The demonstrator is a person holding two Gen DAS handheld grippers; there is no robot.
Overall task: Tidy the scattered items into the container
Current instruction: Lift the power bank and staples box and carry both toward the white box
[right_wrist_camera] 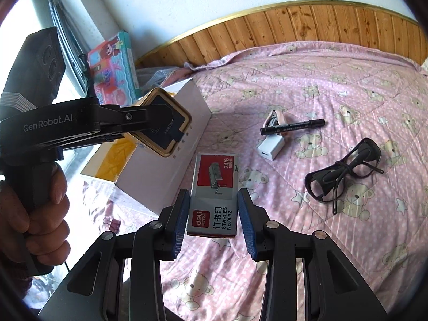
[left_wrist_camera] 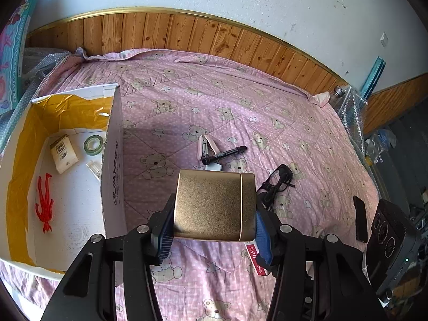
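Observation:
My left gripper [left_wrist_camera: 214, 204] is shut on a gold tin [left_wrist_camera: 214, 214] and holds it in the air just right of the white cardboard box [left_wrist_camera: 113, 147]. The right wrist view shows that tin [right_wrist_camera: 163, 123] over the box's wall [right_wrist_camera: 165, 171]. My right gripper [right_wrist_camera: 213, 192] is open above a red and grey staples box [right_wrist_camera: 214, 200] lying flat on the quilt, framed between its fingers. Farther back lie a pink stapler [right_wrist_camera: 275, 115], a black marker [right_wrist_camera: 293, 127], a white charger [right_wrist_camera: 270, 147] and black glasses [right_wrist_camera: 345, 171].
Inside the box are a tissue pack [left_wrist_camera: 64, 155], a green tape roll [left_wrist_camera: 93, 144], a red figure [left_wrist_camera: 45, 203] and a small clear packet [left_wrist_camera: 95, 169]. The pink bear quilt [left_wrist_camera: 267, 107] ends at a wooden wall panel [left_wrist_camera: 187, 34]. A hand [right_wrist_camera: 34, 214] grips the left handle.

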